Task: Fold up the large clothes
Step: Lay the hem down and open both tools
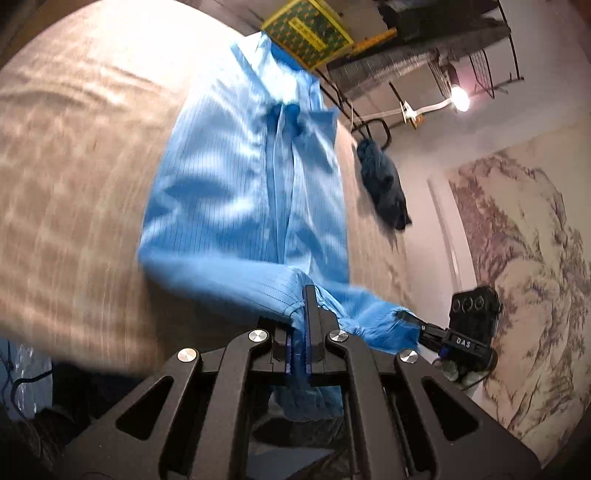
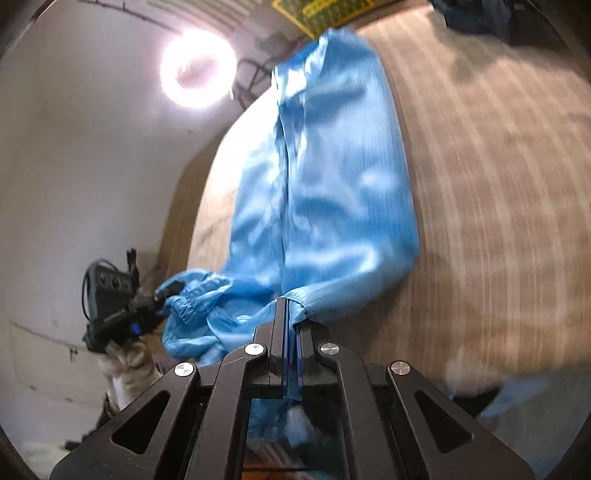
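A light blue striped garment (image 1: 240, 177) lies lengthwise on a beige striped surface (image 1: 74, 166), its collar at the far end. Its near end is lifted off the surface. My left gripper (image 1: 309, 293) is shut on a bunched fold of that near edge. To its right in the left wrist view, my right gripper (image 1: 410, 318) pinches the garment's gathered end. In the right wrist view my right gripper (image 2: 286, 305) is shut on the blue garment (image 2: 332, 177), and my left gripper (image 2: 167, 292) grips the elastic cuff at the left. The cloth hangs slack between the two grips.
A dark blue garment (image 1: 384, 184) lies at the surface's right edge. A yellow-green box (image 1: 306, 33) and a wire rack (image 1: 443, 48) stand beyond the collar. A bright lamp (image 2: 197, 68) glares. A gloved hand (image 2: 129, 363) holds the left gripper's handle.
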The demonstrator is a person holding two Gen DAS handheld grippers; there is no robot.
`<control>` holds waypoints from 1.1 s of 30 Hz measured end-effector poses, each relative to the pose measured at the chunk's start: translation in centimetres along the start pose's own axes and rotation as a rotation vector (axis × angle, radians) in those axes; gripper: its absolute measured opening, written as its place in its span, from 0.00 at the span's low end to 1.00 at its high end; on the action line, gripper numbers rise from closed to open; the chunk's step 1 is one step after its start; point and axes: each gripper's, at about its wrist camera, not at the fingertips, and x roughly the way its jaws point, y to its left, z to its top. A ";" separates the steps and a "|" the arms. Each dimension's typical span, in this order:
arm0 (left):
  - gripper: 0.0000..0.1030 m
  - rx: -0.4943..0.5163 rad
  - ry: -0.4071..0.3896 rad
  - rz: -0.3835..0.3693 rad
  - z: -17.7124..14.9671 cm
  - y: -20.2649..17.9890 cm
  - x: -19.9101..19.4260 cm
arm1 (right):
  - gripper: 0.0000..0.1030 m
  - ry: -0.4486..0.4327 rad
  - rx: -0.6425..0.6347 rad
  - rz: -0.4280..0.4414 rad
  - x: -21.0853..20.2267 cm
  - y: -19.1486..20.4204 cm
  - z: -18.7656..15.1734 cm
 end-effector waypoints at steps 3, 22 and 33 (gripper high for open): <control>0.02 -0.013 -0.029 0.020 3.7 0.2 1.1 | 0.02 -0.050 0.027 -0.008 0.5 0.2 3.5; 0.02 -0.045 -0.036 0.193 12.6 4.5 8.8 | 0.06 -0.038 0.149 -0.151 8.8 -4.2 13.6; 0.63 -0.029 -0.146 0.211 13.9 3.3 6.8 | 0.51 -0.064 0.203 -0.061 6.4 -5.4 14.3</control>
